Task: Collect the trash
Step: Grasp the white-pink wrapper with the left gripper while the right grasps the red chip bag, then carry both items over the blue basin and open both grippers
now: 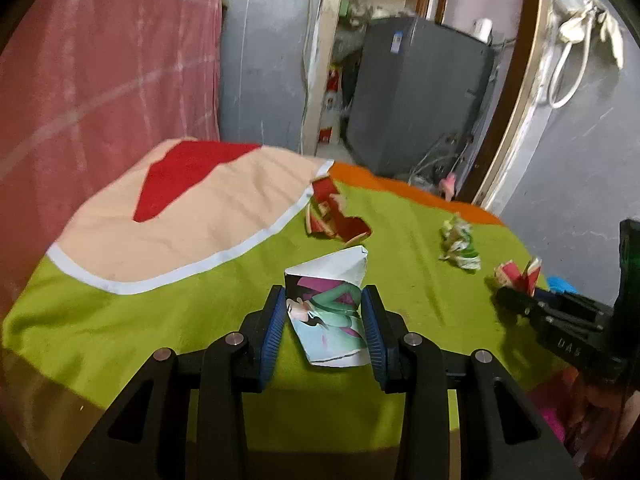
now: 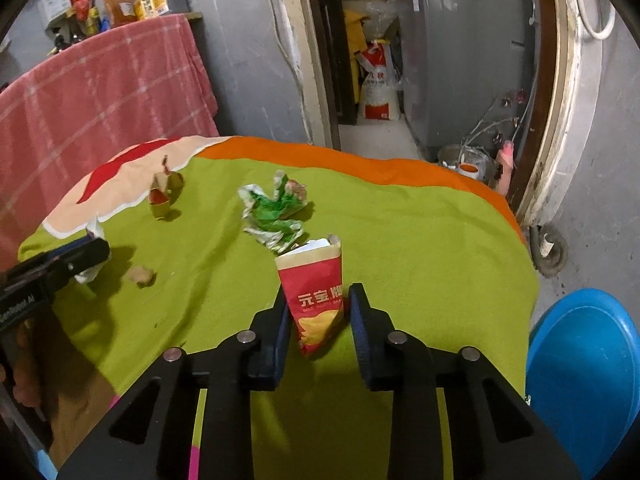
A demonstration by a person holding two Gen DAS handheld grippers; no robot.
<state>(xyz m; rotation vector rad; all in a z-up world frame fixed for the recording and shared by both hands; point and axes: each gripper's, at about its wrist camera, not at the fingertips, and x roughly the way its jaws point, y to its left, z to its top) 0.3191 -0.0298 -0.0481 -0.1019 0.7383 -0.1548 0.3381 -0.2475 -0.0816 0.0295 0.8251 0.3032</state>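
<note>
Green cloth on the counter, grey walls w/ a doorway behind. Left gripper is clamped on a folded printed paper, pads pressing both sides. Crumpled green wrapper sits loose mid-counter, near both. Right gripper is closed around a red snack packet, tho only its left pad clearly touches. Grab step looks done imo; next is lift and carry, prob to the blue bin just off the right edge. Plenty of open room there.
</note>
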